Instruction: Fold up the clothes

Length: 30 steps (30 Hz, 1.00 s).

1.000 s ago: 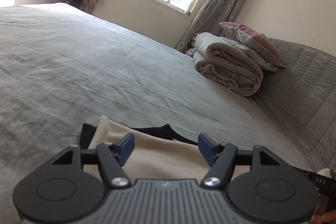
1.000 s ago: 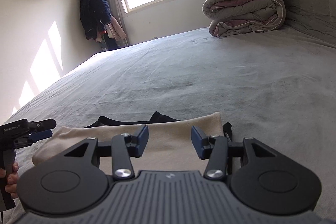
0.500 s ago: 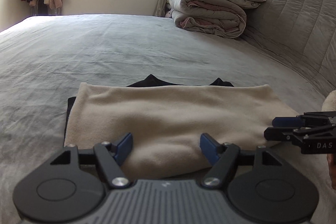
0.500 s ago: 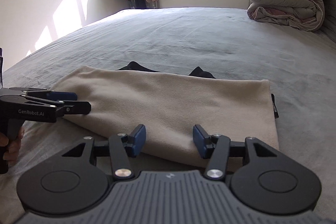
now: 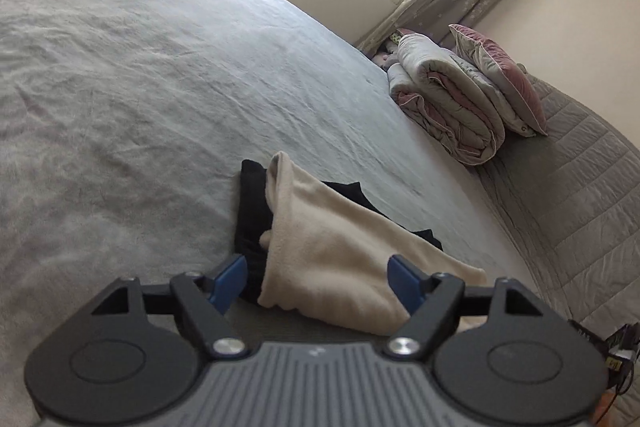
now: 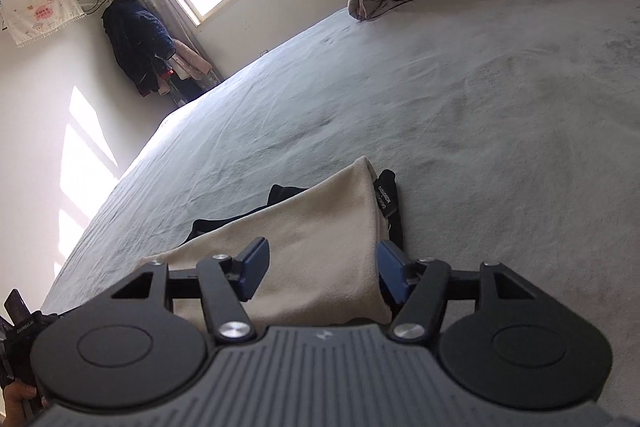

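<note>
Cream fleece, folded into a long flat band [image 5: 328,247], lies on top of a black garment [image 5: 252,211] whose edges and two points stick out from under it, both flat on the grey bed [image 5: 140,67]. A small label [image 6: 382,197] shows at the black garment's right end. My left tool [image 5: 316,279] straddles the left end, jaws opening, pads clear of the cloth. My right tool [image 6: 324,271] straddles the right end, also opening, not gripping.
</note>
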### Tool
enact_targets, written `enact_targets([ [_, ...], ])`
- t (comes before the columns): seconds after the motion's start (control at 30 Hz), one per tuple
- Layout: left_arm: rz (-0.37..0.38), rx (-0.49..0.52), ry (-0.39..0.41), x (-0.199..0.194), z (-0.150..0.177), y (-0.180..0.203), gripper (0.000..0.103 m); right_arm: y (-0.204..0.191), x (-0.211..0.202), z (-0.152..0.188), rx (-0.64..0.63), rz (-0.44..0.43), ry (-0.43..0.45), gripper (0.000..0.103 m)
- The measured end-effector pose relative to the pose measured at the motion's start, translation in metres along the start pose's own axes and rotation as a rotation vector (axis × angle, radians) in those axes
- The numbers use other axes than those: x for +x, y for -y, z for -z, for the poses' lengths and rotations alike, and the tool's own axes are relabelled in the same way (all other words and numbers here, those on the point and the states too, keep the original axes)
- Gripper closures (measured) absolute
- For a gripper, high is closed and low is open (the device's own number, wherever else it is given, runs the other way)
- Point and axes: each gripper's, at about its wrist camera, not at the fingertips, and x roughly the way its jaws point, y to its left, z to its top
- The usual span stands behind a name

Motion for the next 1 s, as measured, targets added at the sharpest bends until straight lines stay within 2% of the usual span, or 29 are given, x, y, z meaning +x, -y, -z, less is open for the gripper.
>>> enact_targets([
  [0.17, 0.102, -0.294, -0.104, 0.016, 0.012, -0.023, 0.023, -0.008, 0.006, 0.002, 0.027, -0.001, -0.019, 0.039],
  [0.37, 0.130, -0.478, -0.046, 0.046, 0.036, -0.023, 0.024, -0.025, 0.027, 0.010, 0.041, -0.026, -0.060, 0.038],
  [0.6, 0.041, -0.494, 0.123, 0.067, 0.047, 0.000, 0.026, -0.043, 0.050, 0.016, 0.034, -0.040, -0.086, 0.038],
  [0.67, 0.011, -0.497, 0.167, 0.068, 0.050, 0.004, 0.030, -0.046, 0.053, 0.017, 0.036, -0.039, -0.076, 0.038],
  [0.7, -0.003, -0.497, 0.182, 0.069, 0.051, 0.006, 0.040, -0.048, 0.054, 0.018, 0.033, -0.037, -0.065, 0.039],
  [0.73, -0.019, -0.499, 0.191, 0.070, 0.052, 0.006, 0.058, -0.050, 0.054, 0.019, 0.027, -0.034, -0.050, 0.043],
  [0.77, -0.036, -0.503, 0.195, 0.072, 0.052, 0.006, 0.068, -0.052, 0.055, 0.019, 0.020, -0.039, -0.040, 0.059],
  [0.8, -0.053, -0.506, 0.200, 0.073, 0.052, 0.005, 0.075, -0.056, 0.057, 0.020, 0.014, -0.050, -0.036, 0.067],
  [0.9, -0.069, -0.491, 0.225, 0.073, 0.051, 0.012, 0.077, -0.068, 0.064, 0.023, 0.007, -0.105, -0.032, 0.071],
  [1.0, -0.077, -0.418, 0.260, 0.070, 0.045, 0.025, 0.079, -0.083, 0.072, 0.026, -0.018, -0.161, -0.051, 0.076],
])
